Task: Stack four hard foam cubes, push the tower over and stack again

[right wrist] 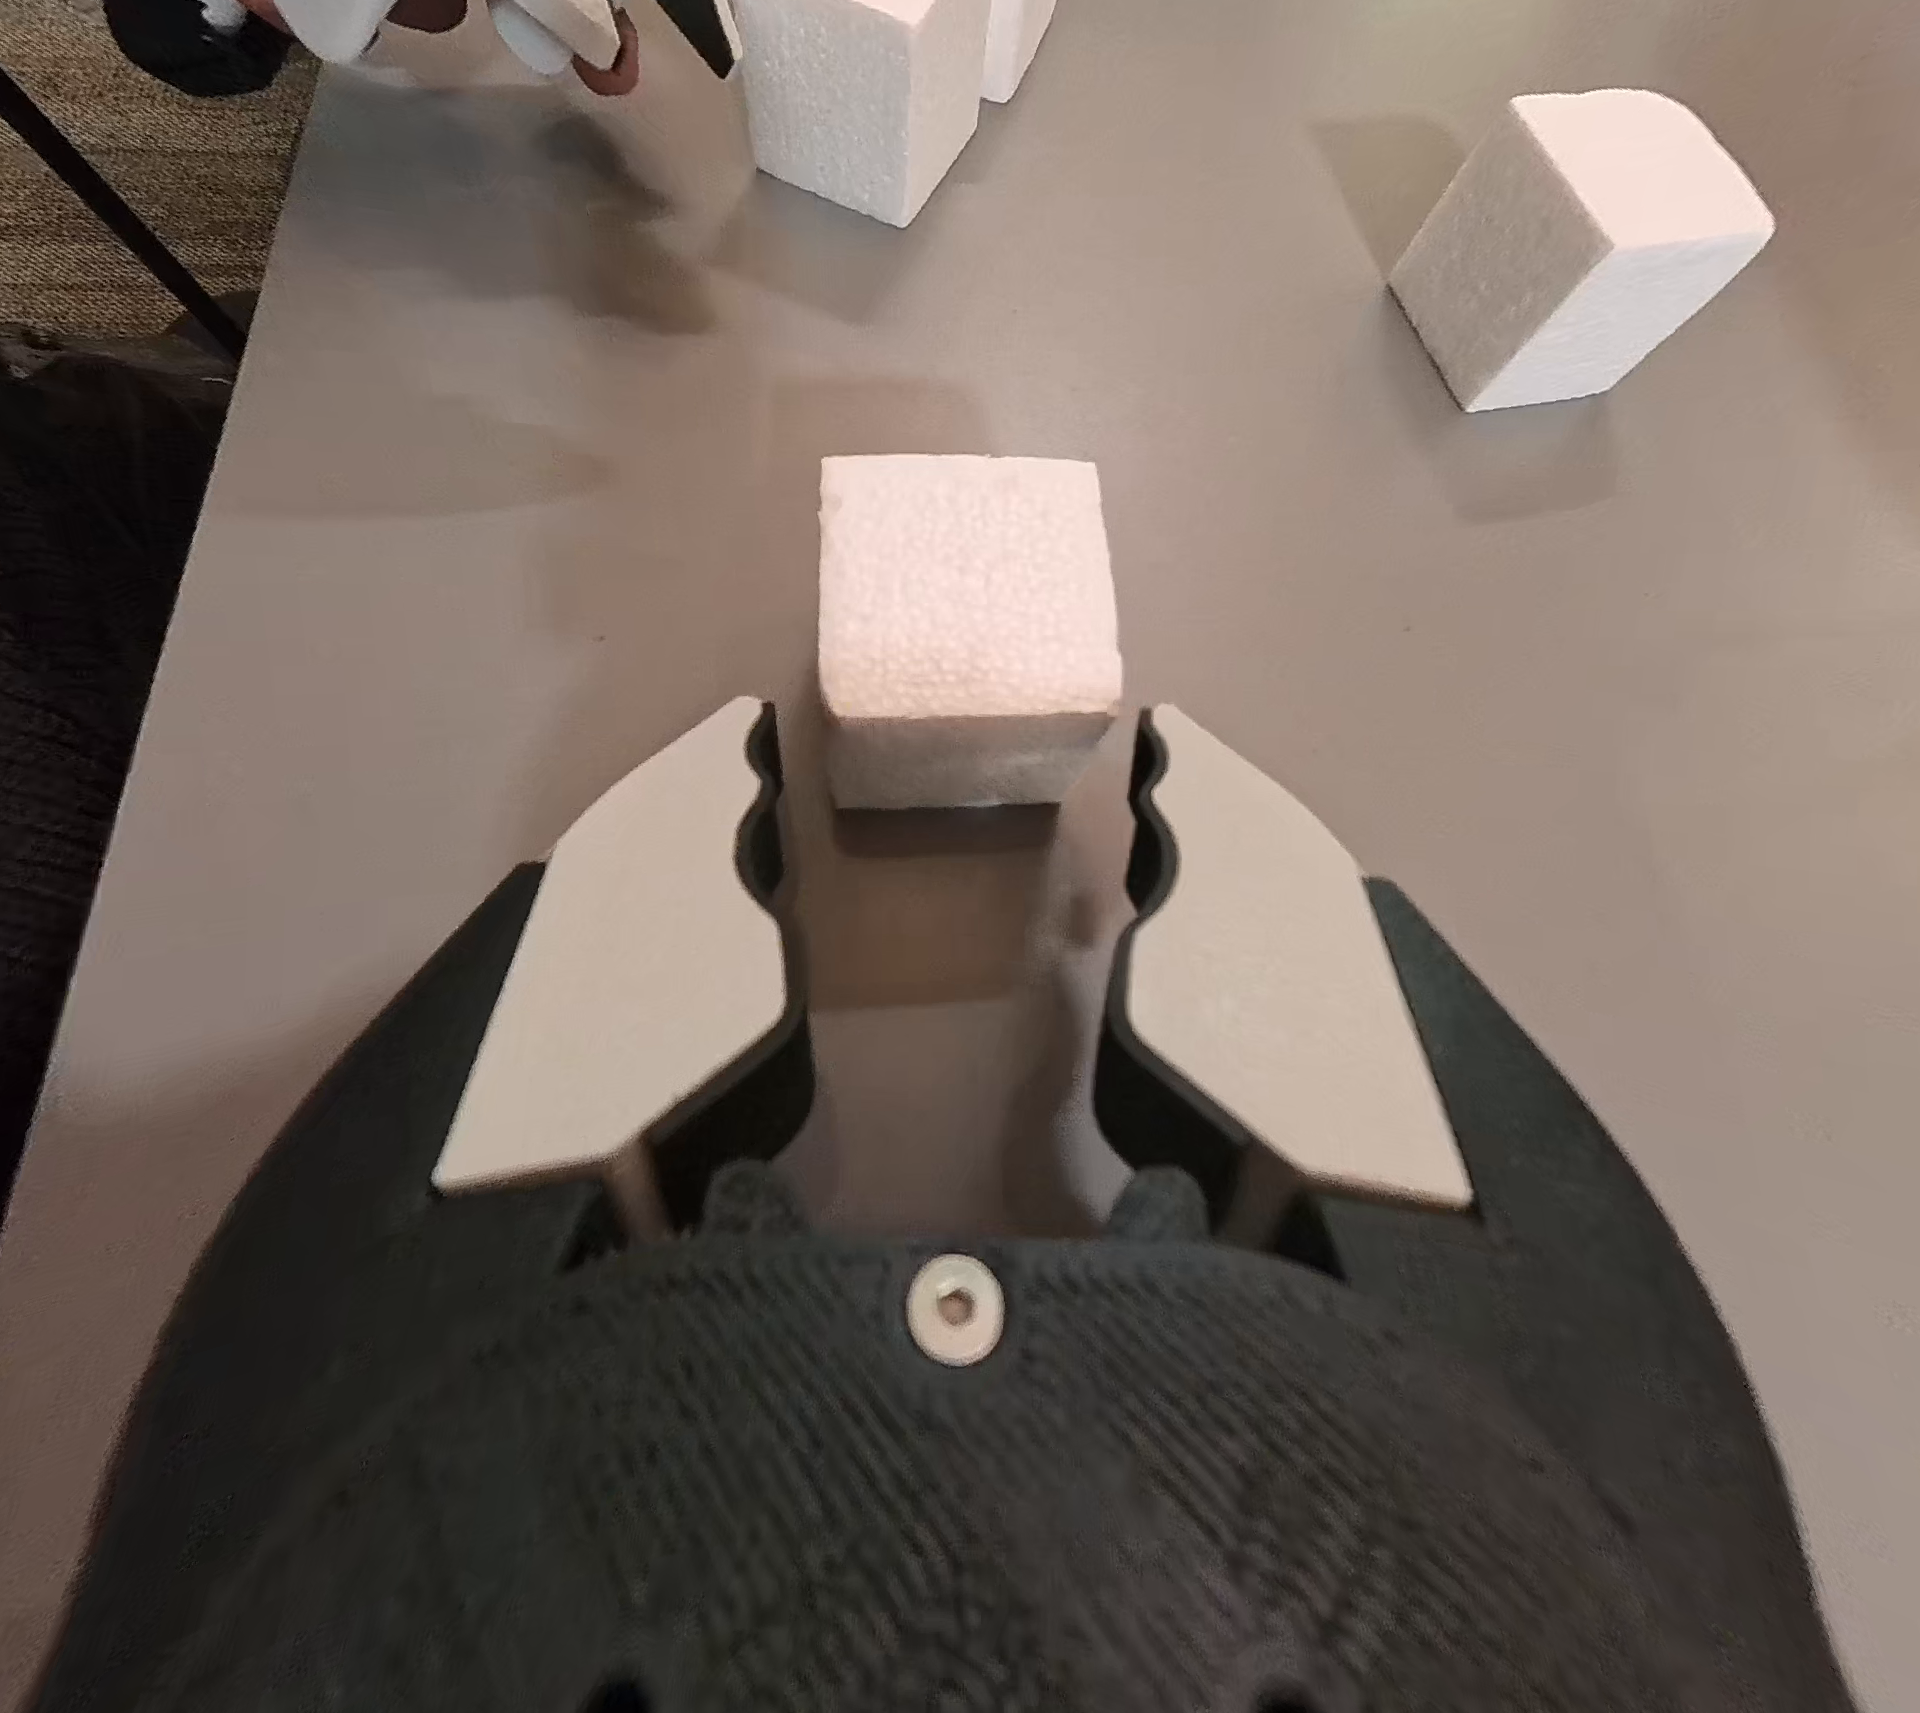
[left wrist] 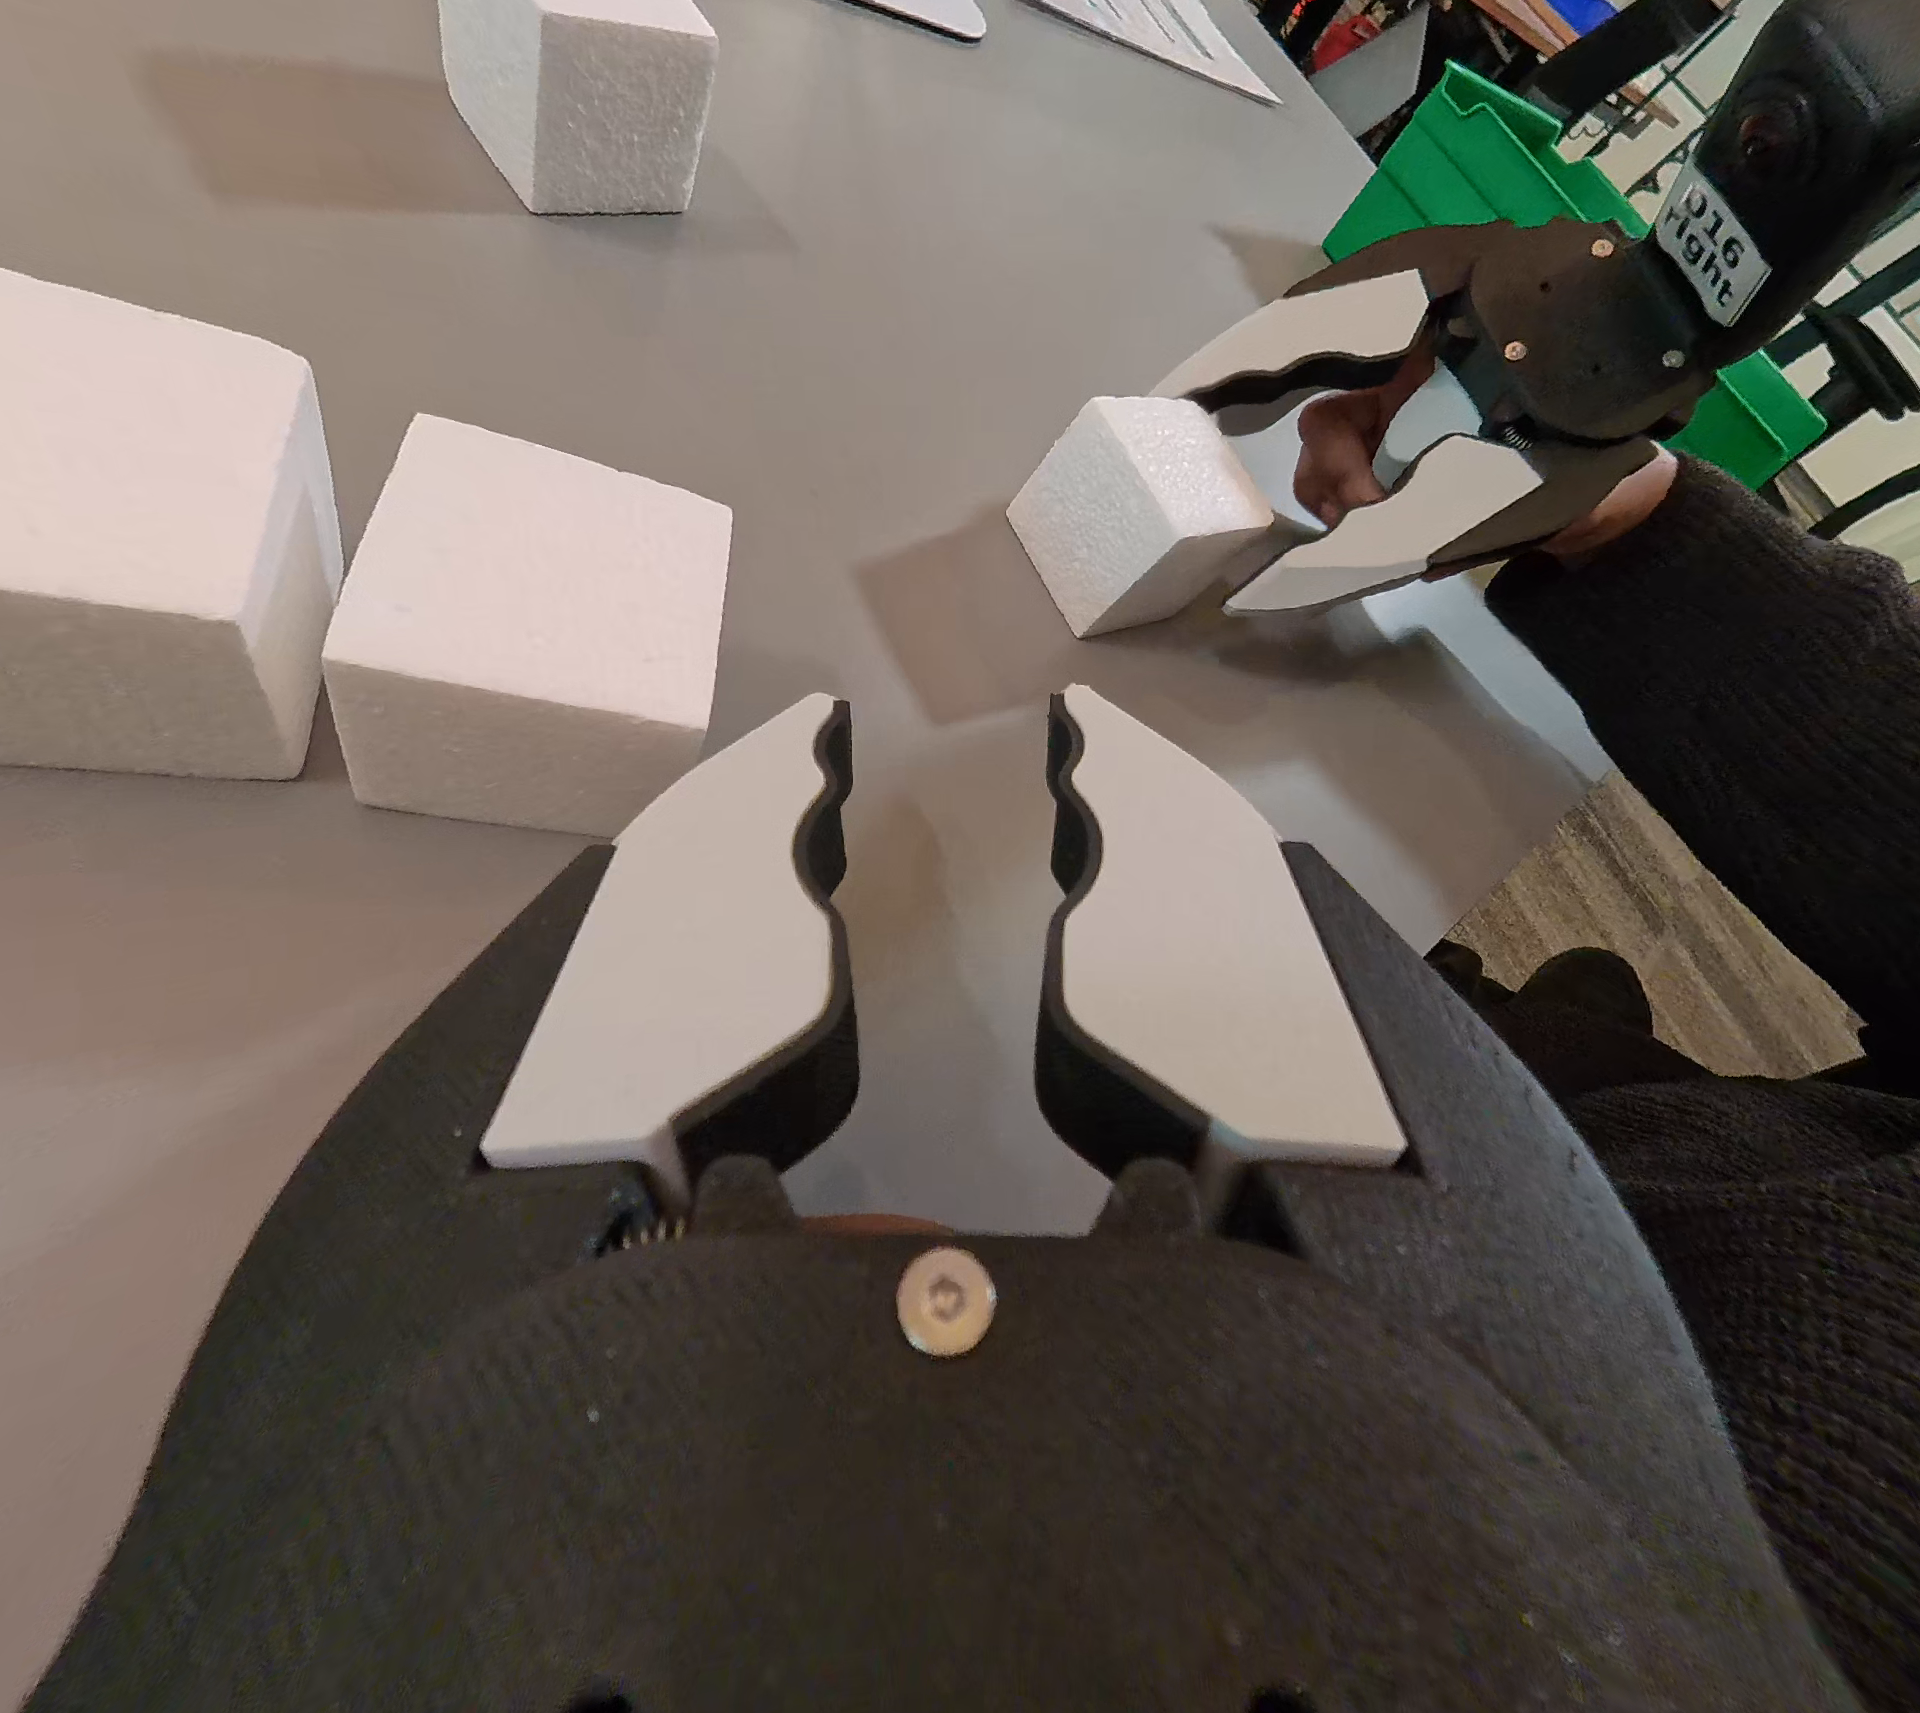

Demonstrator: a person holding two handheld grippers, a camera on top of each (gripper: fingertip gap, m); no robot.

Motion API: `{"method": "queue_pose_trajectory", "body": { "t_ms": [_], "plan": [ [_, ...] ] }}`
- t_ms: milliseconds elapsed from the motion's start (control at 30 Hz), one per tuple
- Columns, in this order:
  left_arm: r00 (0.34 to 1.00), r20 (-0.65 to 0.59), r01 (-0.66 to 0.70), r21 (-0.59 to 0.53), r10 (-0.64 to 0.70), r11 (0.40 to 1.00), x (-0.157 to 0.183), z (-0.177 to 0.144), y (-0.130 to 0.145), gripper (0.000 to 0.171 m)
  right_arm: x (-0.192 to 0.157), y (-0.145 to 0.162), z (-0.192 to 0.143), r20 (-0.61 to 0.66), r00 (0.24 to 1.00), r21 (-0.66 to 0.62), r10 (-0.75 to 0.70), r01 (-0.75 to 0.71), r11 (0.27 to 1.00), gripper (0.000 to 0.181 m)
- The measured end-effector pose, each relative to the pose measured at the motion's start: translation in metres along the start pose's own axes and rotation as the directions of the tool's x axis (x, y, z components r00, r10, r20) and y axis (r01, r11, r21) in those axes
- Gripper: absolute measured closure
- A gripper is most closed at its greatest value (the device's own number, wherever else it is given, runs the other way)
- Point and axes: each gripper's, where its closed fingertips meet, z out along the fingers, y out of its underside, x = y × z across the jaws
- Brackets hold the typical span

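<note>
Item, far left: a large white foam block (left wrist: pixel 145 531) on my grey table (left wrist: pixel 935 261), with a medium foam block (left wrist: pixel 530 624) just beside it, the two nearly touching. Item, behind these and well apart: a third foam block (left wrist: pixel 577 48), standing alone. Item, centre: my left gripper (left wrist: pixel 948 718), fingers spread, nothing between them, hovering over bare table; its nearest neighbour is the medium block, off to its left. Item, right of centre: a small foam cube (right wrist: pixel 966 614), squarish, no clear long axis, resting on the table. Item, right: my right gripper (right wrist: pixel 954 713), jaws spread wider than the cube. The cube lies straight ahead of it, one flat face square to the fingers, its near edge just at the fingertips and in line with the gap. In the left wrist view the tips seem to flank the cube's near corner; I cannot tell whether either pad touches it. The right gripper is far nearer the cube than the left. Item, beyond the table edge: a green bin (left wrist: pixel 1486 157).
</note>
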Motion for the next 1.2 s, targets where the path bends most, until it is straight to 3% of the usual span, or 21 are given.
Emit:
{"method": "queue_pose_trajectory", "body": {
  "t_ms": [167, 300, 400, 600, 667, 800, 900, 967, 1067, 1200],
  "plan": [
    [1.0, 0.029, -0.006, 0.058, 0.004, 0.998, -0.004, -0.004, -0.01, 0.136, 0.019, -0.054, -0.033, -0.032, 0.982, 0.228, 0.186, -0.174, 0.958, 0.104],
    [0.973, 0.227, -0.035, 0.354, -0.049, 0.935, -0.034, -0.041, -0.057, 0.125, 0.027, -0.106, -0.047, -0.137, 0.936, 0.386, 0.324, -0.251, 0.888, 0.102],
    [0.929, 0.347, -0.056, 0.476, -0.129, 0.878, -0.059, -0.069, -0.072, 0.124, 0.003, -0.142, -0.019, -0.076, 0.894, 0.493, 0.442, -0.352, 0.796, 0.102],
    [0.895, 0.409, -0.013, 0.423, -0.178, 0.906, -0.076, -0.068, -0.061, 0.117, -0.043, -0.144, 0.083, -0.109, 0.882, 0.284, 0.459, -0.415, 0.864, 0.097],
    [0.894, 0.414, -0.021, 0.423, -0.172, 0.906, -0.077, -0.069, -0.062, 0.117, -0.047, -0.143, 0.099, -0.094, 0.856, 0.247, 0.508, -0.474, 0.845, 0.098],
    [0.889, 0.41, 0.021, 0.404, -0.202, 0.914, -0.086, -0.067, -0.057, 0.115, -0.026, -0.135, 0.12, -0.185, 0.801, 0.252, 0.569, -0.521, 0.816, 0.098],
    [0.891, 0.401, 0.036, 0.407, -0.214, 0.913, -0.087, -0.068, -0.057, 0.115, -0.028, -0.123, 0.138, -0.237, 0.82, 0.154, 0.521, -0.498, 0.854, 0.109],
    [0.89, 0.404, 0.031, 0.41, -0.212, 0.911, -0.087, -0.069, -0.058, 0.115, -0.032, -0.12, 0.139, -0.251, 0.829, 0.136, 0.5, -0.482, 0.866, 0.129],
    [0.889, 0.404, 0.026, 0.428, -0.217, 0.904, -0.087, -0.071, -0.06, 0.116, -0.039, -0.141, 0.115, -0.199, 0.841, 0.224, 0.503, -0.461, 0.859, 0.13],
    [0.898, 0.383, 0.026, 0.45, -0.219, 0.893, -0.082, -0.072, -0.063, 0.118, -0.028, -0.167, 0.054, -0.214, 0.891, 0.314, 0.401, -0.326, 0.892, 0.13]
  ]
}}
